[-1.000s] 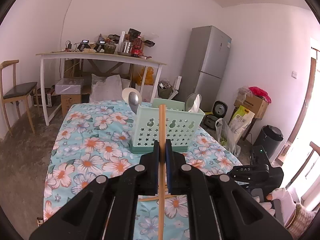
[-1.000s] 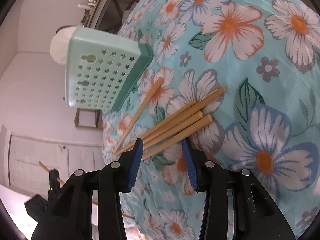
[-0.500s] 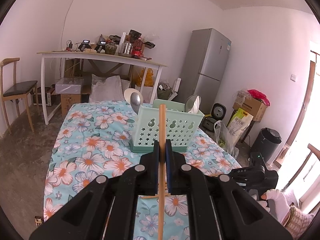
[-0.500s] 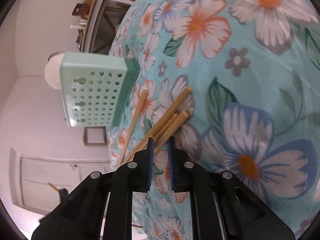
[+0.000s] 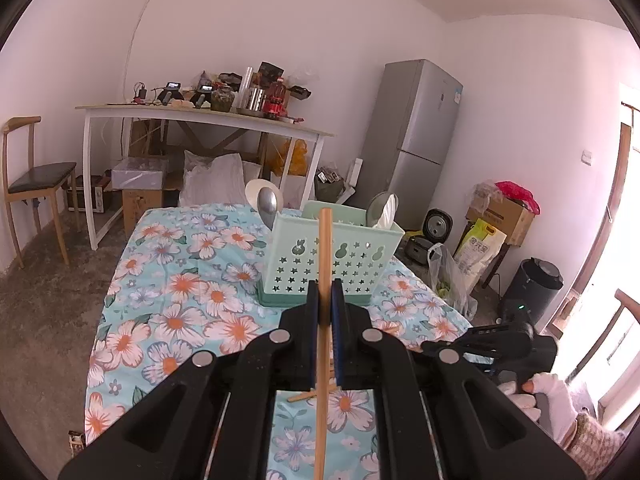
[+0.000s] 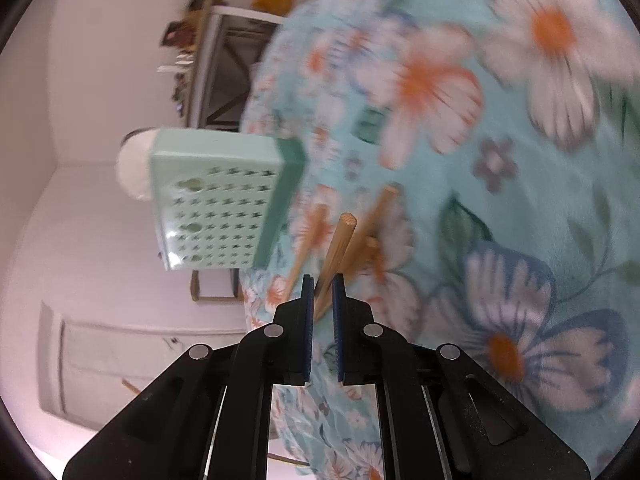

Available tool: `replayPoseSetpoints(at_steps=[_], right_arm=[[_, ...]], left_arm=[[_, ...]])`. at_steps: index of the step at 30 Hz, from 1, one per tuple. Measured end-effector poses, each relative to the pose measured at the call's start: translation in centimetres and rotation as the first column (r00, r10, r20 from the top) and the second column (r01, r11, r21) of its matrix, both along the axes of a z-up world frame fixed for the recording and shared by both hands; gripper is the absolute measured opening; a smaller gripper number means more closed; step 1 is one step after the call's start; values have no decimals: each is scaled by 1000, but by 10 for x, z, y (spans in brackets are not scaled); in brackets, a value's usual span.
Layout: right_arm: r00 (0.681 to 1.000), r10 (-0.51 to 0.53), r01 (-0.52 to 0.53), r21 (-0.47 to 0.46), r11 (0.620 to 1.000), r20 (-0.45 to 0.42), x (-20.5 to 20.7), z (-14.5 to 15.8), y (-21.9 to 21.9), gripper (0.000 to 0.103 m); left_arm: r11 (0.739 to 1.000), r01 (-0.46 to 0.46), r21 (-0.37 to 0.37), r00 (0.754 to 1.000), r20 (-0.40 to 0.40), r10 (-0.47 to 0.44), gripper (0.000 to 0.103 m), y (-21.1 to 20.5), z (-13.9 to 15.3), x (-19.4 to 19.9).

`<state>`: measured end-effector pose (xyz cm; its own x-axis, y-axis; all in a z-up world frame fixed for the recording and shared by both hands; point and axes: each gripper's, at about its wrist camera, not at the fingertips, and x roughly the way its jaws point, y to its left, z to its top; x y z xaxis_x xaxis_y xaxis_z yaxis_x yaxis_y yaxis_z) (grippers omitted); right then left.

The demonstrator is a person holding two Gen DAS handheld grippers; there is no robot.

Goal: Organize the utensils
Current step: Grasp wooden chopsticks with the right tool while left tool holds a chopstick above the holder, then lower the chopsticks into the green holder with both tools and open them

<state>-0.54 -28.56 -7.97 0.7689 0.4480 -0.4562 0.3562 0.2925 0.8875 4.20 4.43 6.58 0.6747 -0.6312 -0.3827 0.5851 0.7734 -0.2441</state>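
Right gripper [image 6: 322, 294]: fingers [image 6: 307, 300], wide apart a second ago above the loose chopsticks [image 6: 372, 220] on the desk [image 6: 520, 200], have since closed on a single chopstick [image 6: 338, 248]. That stick, formerly flat among the pile, now stands raised off the cloth, its cut end toward the camera. The view has rolled and is blurred by movement.

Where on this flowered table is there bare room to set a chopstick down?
The tablecloth left of the green utensil basket is bare out to the edge. The strip behind the basket looks free too. It is crowded in front of the basket, where loose chopsticks lie and the right tool works.
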Motion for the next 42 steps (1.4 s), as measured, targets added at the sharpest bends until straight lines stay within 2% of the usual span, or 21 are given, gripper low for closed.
replayPoseSetpoints(at_steps=[4,7,11,15,18,19,23,27,32,39,42], right_arm=[[995,50,-32,-198,980,83,-6,45,5,7],[986,97,-36,-393,919,136,-15,87,14,6],[968,170,-13,-635,772,186,-33,139,35,6],[953,255,-25,-794,607,165,-45,156,61,7],[949,280,-30,-846,532,143,-40,155,74,8],[946,290,-29,-855,518,144,-40,156,77,7],[934,320,-31,-858,513,158,-35,161,81,7],[926,338,-31,-855,518,171,-33,164,81,6],[920,341,-19,-844,536,196,-36,170,76,5],[908,324,8,-786,618,265,-41,181,51,4],[902,325,16,-775,632,283,-42,185,45,4]], left_arm=[[1000,-6,-16,1000,7,6,5,-4,4,1],[999,-7,-47,1000,24,8,5,-6,11,2],[995,-1,-102,999,51,6,5,-8,16,4],[998,-4,-65,1000,23,6,5,-14,5,7],[999,-16,-43,999,30,17,6,-11,1,4],[999,-20,-30,999,34,21,6,-9,3,2],[999,-24,28,998,52,23,6,-9,9,-2],[999,-41,35,993,114,37,5,-10,27,-4],[1000,-15,-5,984,178,15,5,-23,63,7],[993,4,-120,954,297,32,5,-49,120,40],[986,-2,-167,945,323,57,5,-63,134,62]])
